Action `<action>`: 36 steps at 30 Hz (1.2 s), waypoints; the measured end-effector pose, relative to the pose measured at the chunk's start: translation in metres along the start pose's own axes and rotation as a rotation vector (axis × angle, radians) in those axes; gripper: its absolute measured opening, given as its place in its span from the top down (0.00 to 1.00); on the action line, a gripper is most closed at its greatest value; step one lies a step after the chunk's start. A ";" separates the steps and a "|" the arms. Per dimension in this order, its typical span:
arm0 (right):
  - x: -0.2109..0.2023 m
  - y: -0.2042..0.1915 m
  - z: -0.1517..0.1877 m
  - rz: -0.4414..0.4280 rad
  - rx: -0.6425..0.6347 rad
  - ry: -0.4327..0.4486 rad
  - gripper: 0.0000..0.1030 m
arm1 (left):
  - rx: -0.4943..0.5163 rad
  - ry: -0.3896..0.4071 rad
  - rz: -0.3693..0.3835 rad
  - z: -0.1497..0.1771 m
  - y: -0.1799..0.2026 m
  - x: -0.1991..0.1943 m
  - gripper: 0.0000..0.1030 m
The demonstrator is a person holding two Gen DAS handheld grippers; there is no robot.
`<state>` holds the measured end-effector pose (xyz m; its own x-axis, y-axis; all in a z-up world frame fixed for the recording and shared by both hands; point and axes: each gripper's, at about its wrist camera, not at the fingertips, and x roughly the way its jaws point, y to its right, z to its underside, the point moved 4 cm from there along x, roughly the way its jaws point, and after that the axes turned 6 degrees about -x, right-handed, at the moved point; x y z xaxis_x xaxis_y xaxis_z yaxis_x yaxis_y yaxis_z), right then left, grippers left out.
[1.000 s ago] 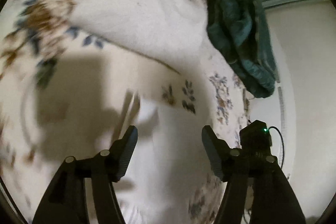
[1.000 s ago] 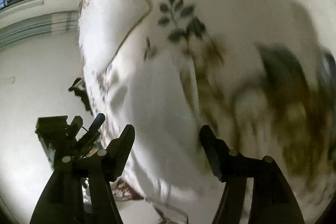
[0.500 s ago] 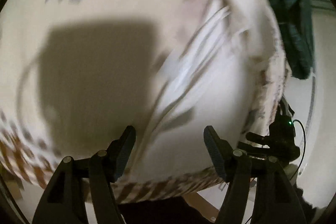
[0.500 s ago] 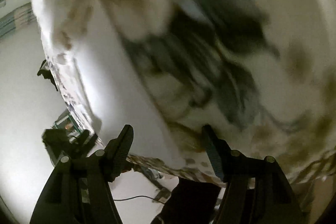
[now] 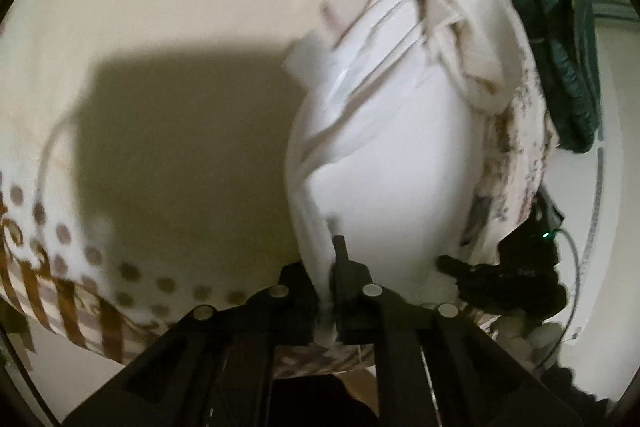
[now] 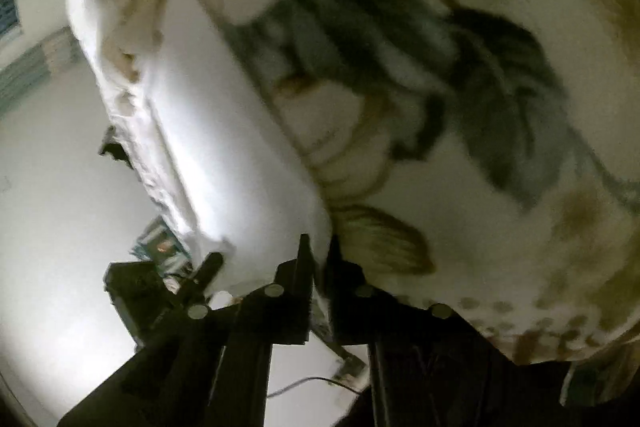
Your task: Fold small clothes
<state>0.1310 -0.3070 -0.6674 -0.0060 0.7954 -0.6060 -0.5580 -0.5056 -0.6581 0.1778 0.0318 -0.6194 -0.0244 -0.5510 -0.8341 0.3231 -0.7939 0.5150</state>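
Left wrist view: the left gripper (image 5: 326, 267) has its fingers pressed together on a bunched edge of the white garment (image 5: 384, 155), which lies on the floral bedsheet (image 5: 168, 7) beside a dark green cloth (image 5: 560, 39).

Right wrist view: the right gripper (image 6: 318, 259) is likewise clamped on the white garment (image 6: 224, 147), at its near corner.

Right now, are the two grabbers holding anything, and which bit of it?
Yes. Both hold the white cloth. The left gripper pinches a bunched edge at its near end, and the right gripper pinches its near corner, jaws shut on it.
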 end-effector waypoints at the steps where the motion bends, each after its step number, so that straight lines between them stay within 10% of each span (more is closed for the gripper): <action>1: -0.005 -0.006 0.001 -0.030 0.010 0.015 0.96 | -0.005 0.006 0.014 -0.002 0.003 -0.004 0.96; 9: -0.059 -0.072 -0.020 -0.223 -0.005 0.127 0.96 | -0.066 0.094 0.275 -0.064 0.065 -0.060 0.96; 18: -0.104 -0.136 -0.143 -0.353 0.015 0.303 0.96 | -0.027 0.150 0.390 -0.215 0.131 -0.049 0.93; 20: -0.101 -0.144 -0.173 -0.368 0.042 0.329 0.95 | -0.040 0.151 0.426 -0.239 0.136 -0.044 0.71; 21: -0.100 -0.151 -0.184 -0.364 0.047 0.333 0.91 | -0.050 0.164 0.444 -0.250 0.134 -0.047 0.42; 24: -0.103 -0.157 -0.199 -0.378 0.028 0.366 0.51 | -0.095 0.201 0.519 -0.272 0.132 -0.053 0.36; 28: -0.122 -0.162 -0.198 -0.367 -0.048 0.425 0.34 | -0.055 0.241 0.459 -0.277 0.123 -0.065 0.35; 36: -0.108 -0.135 -0.201 0.035 -0.182 0.386 0.33 | 0.099 0.140 0.195 -0.265 0.106 -0.020 0.35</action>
<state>0.3739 -0.3915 -0.6025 0.3076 0.6108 -0.7296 -0.4073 -0.6085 -0.6811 0.4631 0.0267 -0.6005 0.1631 -0.6605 -0.7329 0.2140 -0.7015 0.6798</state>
